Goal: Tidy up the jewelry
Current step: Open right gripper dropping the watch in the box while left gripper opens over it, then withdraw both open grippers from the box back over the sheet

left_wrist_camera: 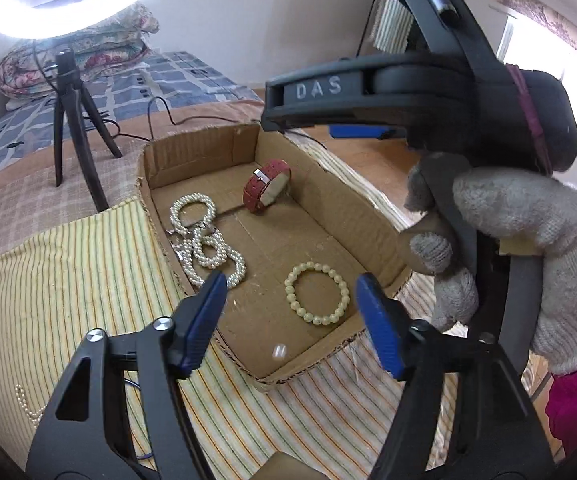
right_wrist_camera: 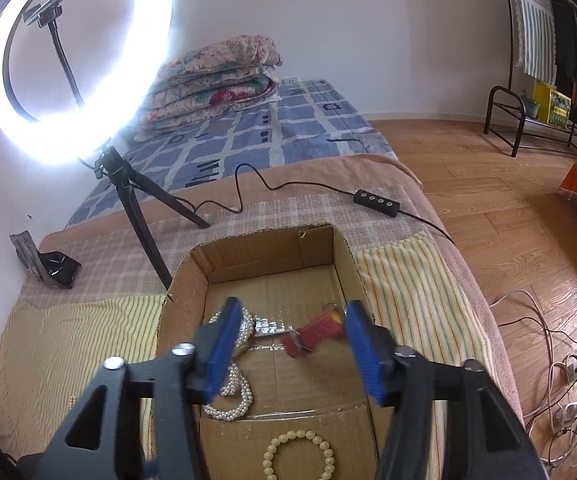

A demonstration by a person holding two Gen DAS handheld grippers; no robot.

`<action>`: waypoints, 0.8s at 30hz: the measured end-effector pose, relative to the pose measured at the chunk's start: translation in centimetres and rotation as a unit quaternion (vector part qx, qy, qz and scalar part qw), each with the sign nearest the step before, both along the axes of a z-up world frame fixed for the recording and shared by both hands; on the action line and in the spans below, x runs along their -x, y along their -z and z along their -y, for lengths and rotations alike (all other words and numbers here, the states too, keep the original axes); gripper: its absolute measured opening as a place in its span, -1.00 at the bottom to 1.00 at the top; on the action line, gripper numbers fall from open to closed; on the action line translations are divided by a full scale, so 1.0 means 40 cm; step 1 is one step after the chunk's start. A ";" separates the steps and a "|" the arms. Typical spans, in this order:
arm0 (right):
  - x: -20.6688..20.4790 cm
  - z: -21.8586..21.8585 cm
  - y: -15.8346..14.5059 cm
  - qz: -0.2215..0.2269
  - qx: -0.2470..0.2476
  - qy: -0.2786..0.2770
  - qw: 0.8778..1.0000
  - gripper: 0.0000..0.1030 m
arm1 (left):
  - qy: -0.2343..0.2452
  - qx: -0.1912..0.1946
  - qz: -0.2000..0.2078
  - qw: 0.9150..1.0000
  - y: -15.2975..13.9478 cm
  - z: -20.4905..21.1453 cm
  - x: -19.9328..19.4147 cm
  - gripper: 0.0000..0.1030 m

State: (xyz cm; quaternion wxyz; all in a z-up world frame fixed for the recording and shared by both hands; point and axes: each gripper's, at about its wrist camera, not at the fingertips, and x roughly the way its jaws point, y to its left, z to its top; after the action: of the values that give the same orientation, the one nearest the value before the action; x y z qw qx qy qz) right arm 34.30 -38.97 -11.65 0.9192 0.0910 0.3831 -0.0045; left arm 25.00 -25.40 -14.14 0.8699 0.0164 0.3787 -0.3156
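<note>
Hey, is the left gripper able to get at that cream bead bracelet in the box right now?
Probably yes. The left gripper is open, and the cream bead bracelet lies flat in the cardboard box between its fingers, with nothing over it.

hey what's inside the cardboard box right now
The cardboard box holds a red watch, a cream bead bracelet and a tangle of white pearl strands. The left tool covers the pearls' near end; nothing else shows.
</note>
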 end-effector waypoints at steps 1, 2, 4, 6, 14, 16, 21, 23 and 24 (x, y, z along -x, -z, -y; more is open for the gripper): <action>0.001 -0.002 -0.003 0.001 0.004 0.001 1.000 0.32 | 0.000 0.002 0.000 1.000 -0.001 -0.002 -0.001 0.35; 0.001 -0.002 -0.005 0.002 0.007 0.001 1.000 0.34 | 0.000 0.001 -0.001 1.000 -0.001 -0.004 -0.003 0.35; 0.003 -0.003 -0.010 0.005 0.008 0.002 1.000 0.40 | -0.005 0.000 0.001 1.000 -0.002 -0.009 -0.005 0.35; 0.005 -0.001 -0.015 0.008 0.009 0.005 1.000 0.47 | -0.005 0.000 -0.002 1.000 0.000 -0.013 -0.006 0.35; 0.023 -0.003 -0.032 0.014 0.017 0.013 1.000 0.64 | -0.002 -0.003 0.002 1.000 -0.015 -0.026 0.013 0.35; 0.025 -0.008 -0.035 0.014 0.024 0.012 1.000 0.67 | -0.001 -0.004 0.005 1.000 -0.019 -0.029 0.018 0.35; 0.040 -0.026 -0.047 0.013 0.044 0.015 0.999 0.89 | -0.006 -0.006 0.006 1.000 -0.033 -0.045 0.029 0.35; 0.047 -0.032 -0.056 0.016 0.049 0.014 0.999 0.93 | -0.007 -0.007 0.009 1.000 -0.040 -0.051 0.036 0.35; 0.051 -0.035 -0.059 0.017 0.053 0.015 0.998 0.94 | -0.008 -0.008 0.009 1.000 -0.043 -0.055 0.038 0.35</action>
State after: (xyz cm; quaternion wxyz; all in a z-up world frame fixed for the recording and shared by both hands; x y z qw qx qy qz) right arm 32.26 -37.57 -9.27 0.9288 0.0476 0.3655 -0.0372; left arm 23.48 -23.19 -12.43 0.8756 0.0233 0.3733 -0.3056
